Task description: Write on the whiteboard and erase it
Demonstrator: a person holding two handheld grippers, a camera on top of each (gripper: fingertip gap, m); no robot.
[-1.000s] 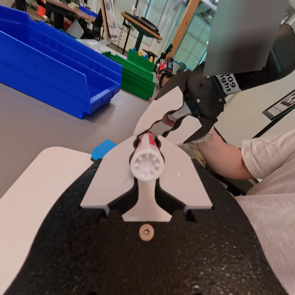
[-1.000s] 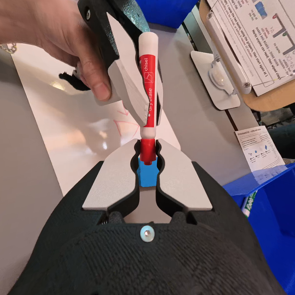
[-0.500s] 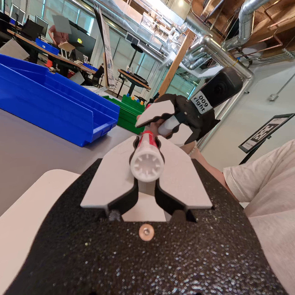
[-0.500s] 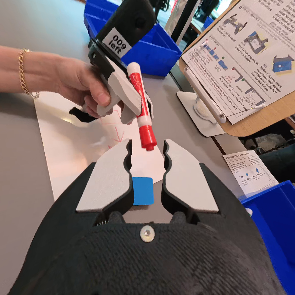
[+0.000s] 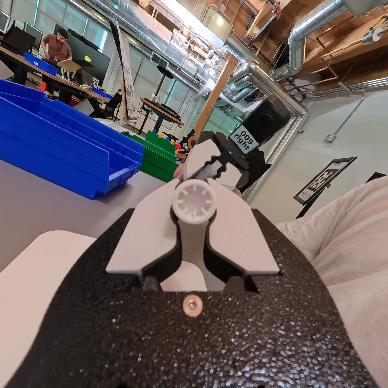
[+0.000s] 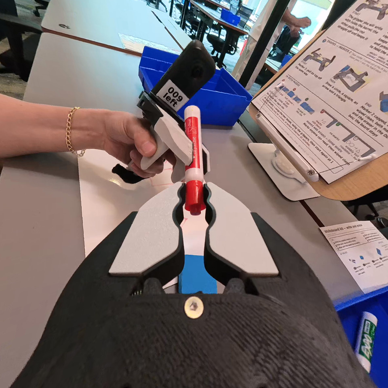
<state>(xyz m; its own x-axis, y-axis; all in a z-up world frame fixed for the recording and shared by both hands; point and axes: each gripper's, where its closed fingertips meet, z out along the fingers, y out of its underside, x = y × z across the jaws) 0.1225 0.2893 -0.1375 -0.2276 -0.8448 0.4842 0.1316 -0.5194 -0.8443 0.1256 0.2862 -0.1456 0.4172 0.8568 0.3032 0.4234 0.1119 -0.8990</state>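
Observation:
My left gripper (image 5: 194, 184) is shut on the barrel of a red and white dry-erase marker (image 5: 194, 202), whose white rear end faces the camera. In the right wrist view the left gripper (image 6: 189, 155) holds the marker (image 6: 193, 138) upright above the whiteboard (image 6: 109, 210). My right gripper (image 6: 194, 189) is shut on the marker's red cap (image 6: 194, 199), both pads pressing its sides; the cap sits on the marker. The right gripper also shows in the left wrist view (image 5: 201, 174), just beyond my fingertips. Faint red drawings (image 6: 159, 182) mark the board. A blue eraser (image 6: 196, 273) lies at the board's near edge.
A blue bin (image 6: 210, 98) stands behind the board, also seen in the left wrist view (image 5: 63, 147) beside a green bin (image 5: 159, 161). An instruction sheet on a stand (image 6: 336, 105) is at the right, a paper sheet (image 6: 357, 252) below it, and a blue bin holding a green marker (image 6: 367, 340). Both grippers' tips are roughly 15 centimetres from the blue eraser (image 6: 196, 273).
A second ago the right gripper gripped the cap; half a second ago it had opened and drawn back; now it has come together on the cap once more. The left kept holding the marker.

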